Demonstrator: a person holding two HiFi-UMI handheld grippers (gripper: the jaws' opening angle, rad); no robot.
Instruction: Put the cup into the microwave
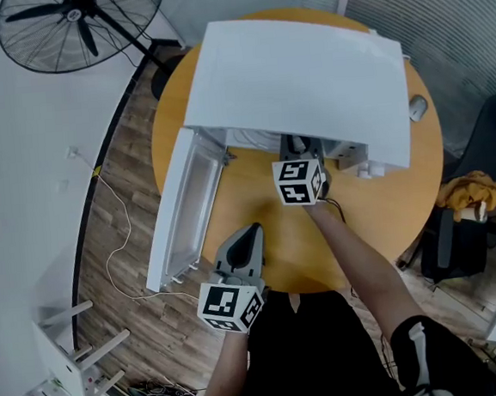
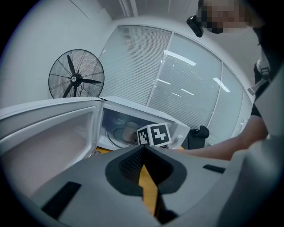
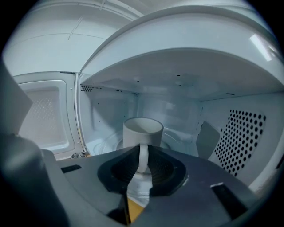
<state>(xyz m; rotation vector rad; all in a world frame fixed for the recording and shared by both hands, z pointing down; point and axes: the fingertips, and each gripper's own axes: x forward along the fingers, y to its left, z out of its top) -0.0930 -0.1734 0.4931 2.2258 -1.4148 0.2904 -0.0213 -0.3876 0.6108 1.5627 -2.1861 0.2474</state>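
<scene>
My right hand-held gripper (image 3: 141,163) grips the handle of the white ceramic cup (image 3: 142,132), upright at 12 o'clock inside the white metal microwave (image 3: 177,88). Its door (image 3: 44,111) stands open at 9 o'clock. My left hand-held gripper (image 2: 143,165), jaws narrow and empty, hovers over the round yellow wooden surface (image 1: 268,234).

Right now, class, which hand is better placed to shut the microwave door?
Left. The left gripper is empty, near the open door; the right gripper is inside the microwave, clamped on the cup handle.
</scene>
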